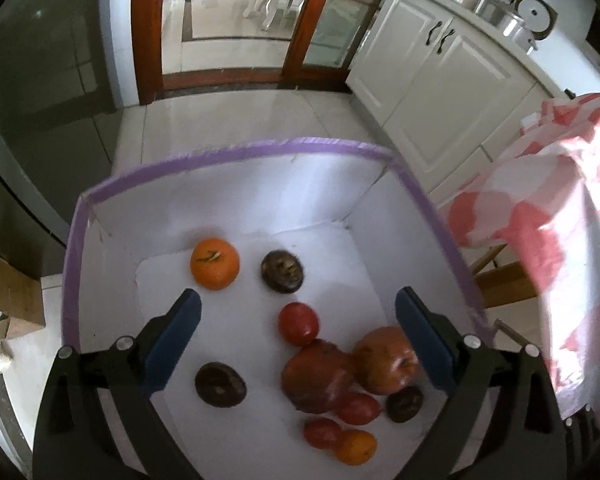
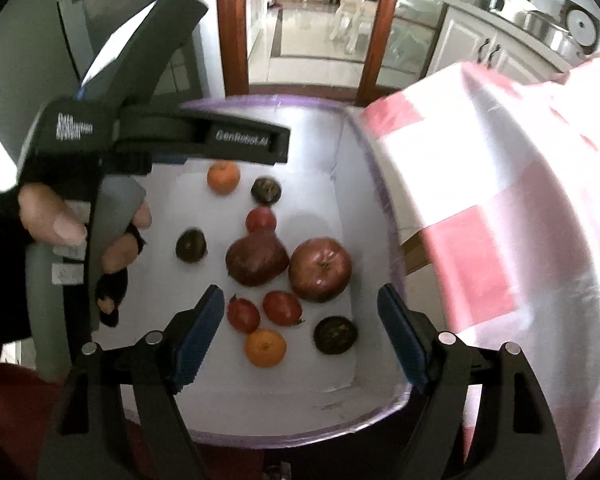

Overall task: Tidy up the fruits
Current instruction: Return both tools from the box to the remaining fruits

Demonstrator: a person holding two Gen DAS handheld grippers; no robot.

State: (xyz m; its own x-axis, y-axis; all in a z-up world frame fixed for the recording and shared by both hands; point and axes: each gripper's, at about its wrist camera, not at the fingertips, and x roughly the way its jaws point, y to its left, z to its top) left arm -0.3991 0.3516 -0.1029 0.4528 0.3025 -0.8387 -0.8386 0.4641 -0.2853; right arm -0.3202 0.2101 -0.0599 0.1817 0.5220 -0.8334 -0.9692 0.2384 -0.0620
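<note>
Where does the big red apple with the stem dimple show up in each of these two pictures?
Left wrist view: the apple lies lower right, just inside the left gripper's right-hand finger.
Right wrist view: the apple sits centre right, above the open right gripper.
Shared landmark: the dark red fruit touching its left side.

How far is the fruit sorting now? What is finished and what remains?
Done, it seems: ten fruits lie in the white box, among them an apple, two oranges and three dark fruits. In hand: nothing; the left gripper and right gripper hang open and empty above the box. Left: I cannot tell, since no fruit shows outside the box.
</note>
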